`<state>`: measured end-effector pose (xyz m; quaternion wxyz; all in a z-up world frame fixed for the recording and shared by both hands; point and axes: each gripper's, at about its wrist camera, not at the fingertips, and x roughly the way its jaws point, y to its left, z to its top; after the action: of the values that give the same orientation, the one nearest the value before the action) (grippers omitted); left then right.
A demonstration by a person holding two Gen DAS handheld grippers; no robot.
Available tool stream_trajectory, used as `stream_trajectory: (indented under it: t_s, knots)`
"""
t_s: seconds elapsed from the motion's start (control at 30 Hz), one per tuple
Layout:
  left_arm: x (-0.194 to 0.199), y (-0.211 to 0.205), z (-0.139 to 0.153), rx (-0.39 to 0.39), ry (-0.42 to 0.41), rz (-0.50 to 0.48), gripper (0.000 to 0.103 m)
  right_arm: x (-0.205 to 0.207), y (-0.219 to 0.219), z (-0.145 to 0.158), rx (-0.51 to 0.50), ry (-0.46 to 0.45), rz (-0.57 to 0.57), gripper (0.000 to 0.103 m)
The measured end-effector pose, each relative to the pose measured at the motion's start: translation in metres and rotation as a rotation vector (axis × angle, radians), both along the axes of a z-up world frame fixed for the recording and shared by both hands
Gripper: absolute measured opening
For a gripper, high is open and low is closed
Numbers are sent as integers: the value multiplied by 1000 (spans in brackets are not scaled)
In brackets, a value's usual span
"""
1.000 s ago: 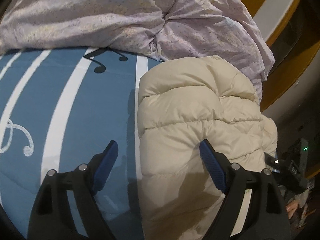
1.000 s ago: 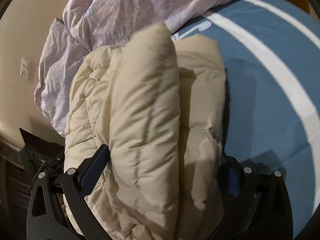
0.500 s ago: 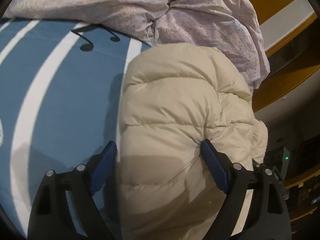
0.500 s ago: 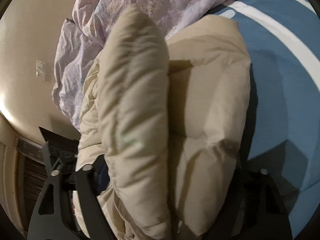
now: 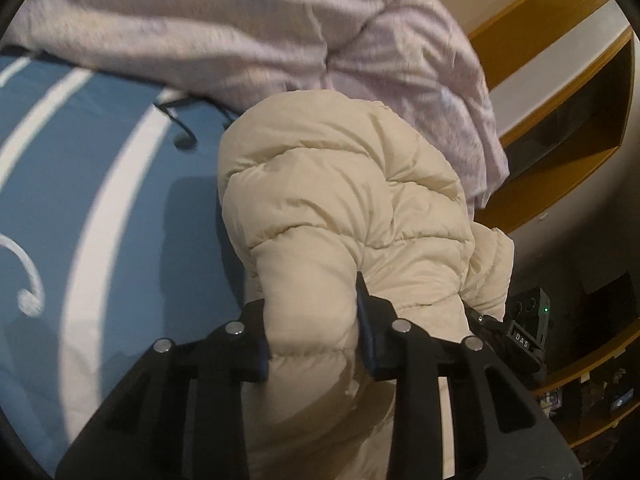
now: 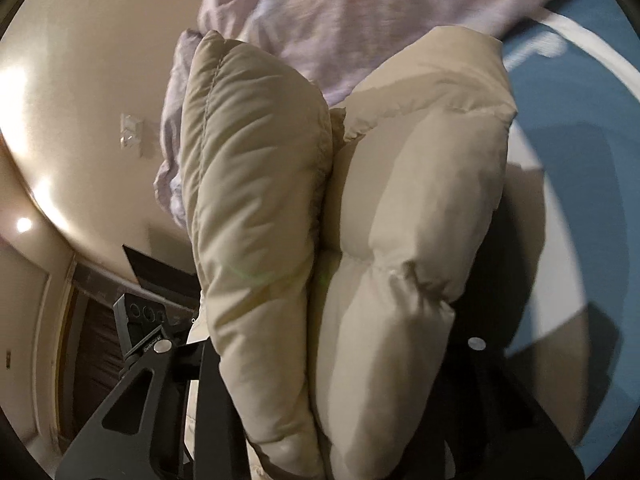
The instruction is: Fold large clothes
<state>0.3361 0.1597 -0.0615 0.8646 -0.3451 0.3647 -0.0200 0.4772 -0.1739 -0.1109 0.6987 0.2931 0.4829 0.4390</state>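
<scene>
A cream puffer jacket [image 5: 344, 184] lies bunched at the edge of a blue bed sheet [image 5: 80, 184] with white stripes. In the left wrist view my left gripper [image 5: 312, 328] has a puffy fold of the jacket between its jaws, which are closing, and both blue pads dig into it. In the right wrist view the jacket [image 6: 400, 200] stands up in two thick folds. My right gripper [image 6: 340, 360] is closing around both folds, which bulge out over its fingers and hide the pads.
A crumpled lilac duvet [image 5: 240, 28] is heaped behind the jacket. Wooden shelving [image 5: 560, 80] stands to the right beyond the bed edge. A black device with a green light [image 5: 536, 320] sits beside the bed. A cream wall with a switch plate [image 6: 130, 134] is on the left.
Both pairs of jaws have drawn in from wide apart and now squeeze the jacket. The jacket has bunched up taller between them and both views have shifted.
</scene>
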Motion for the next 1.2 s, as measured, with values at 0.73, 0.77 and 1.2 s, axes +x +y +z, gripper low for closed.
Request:
stream_trajectory:
  t_s: [0.73,0.77,1.2]
  knots:
    - [-19,59,-1,255,51,182,48,15,56,21,-250,-102,-42,64]
    - [-21,56,3,287,55,193,51,14,56,25,-267,-115,-63,64]
    - [-24,14,45,617,43,248,72,-25,82,85,-439,-433,-160,64]
